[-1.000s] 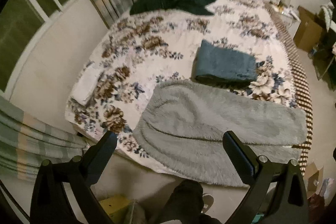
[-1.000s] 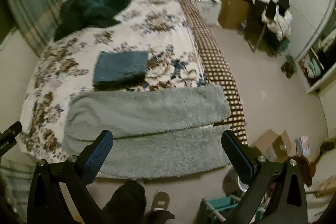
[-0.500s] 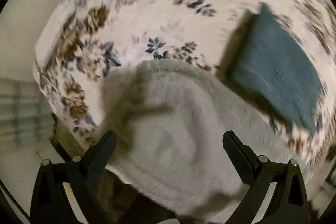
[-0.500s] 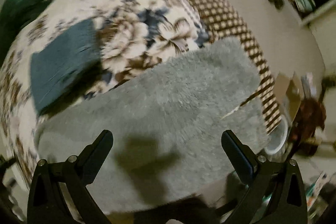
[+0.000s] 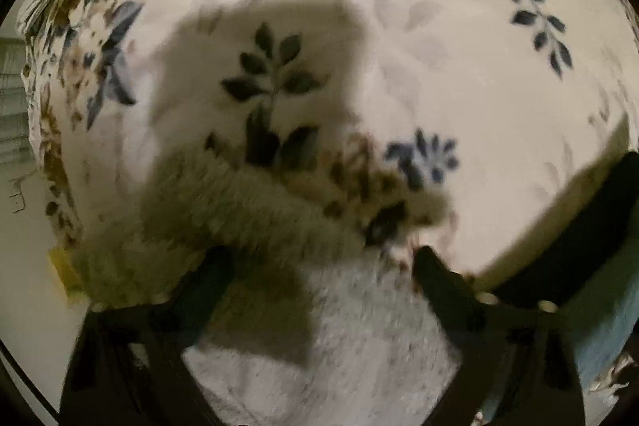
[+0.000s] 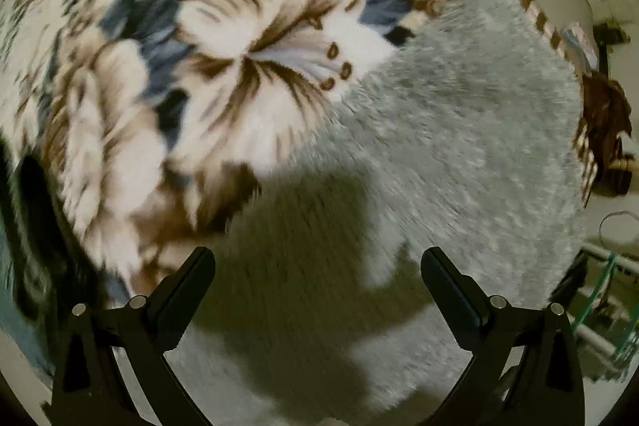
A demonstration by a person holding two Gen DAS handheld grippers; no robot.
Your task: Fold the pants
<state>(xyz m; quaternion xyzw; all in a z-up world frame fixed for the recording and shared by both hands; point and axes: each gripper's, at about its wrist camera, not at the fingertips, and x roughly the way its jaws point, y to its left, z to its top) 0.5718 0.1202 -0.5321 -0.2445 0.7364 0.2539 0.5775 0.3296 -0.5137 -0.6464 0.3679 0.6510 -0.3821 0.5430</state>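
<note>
Pants [image 6: 459, 130], grey and shaggy, lie across the foot of the bed [image 6: 279, 38], already doubled lengthwise, one leg on the other. A second ago I viewed the whole bed from well above; both grippers now sit close over the fabric, pointing down. My left gripper [image 5: 319, 266] has just been closing from its widest, with the fuzzy edge of the pants between its fingers [image 5: 435, 278]; the pads do not yet press. My right gripper [image 6: 317, 266] stands released over the pile, nothing gripped. Judgement: grasp for the next fold is imminent. Pile is thick and soft; a shallow pinch could slip.
</note>
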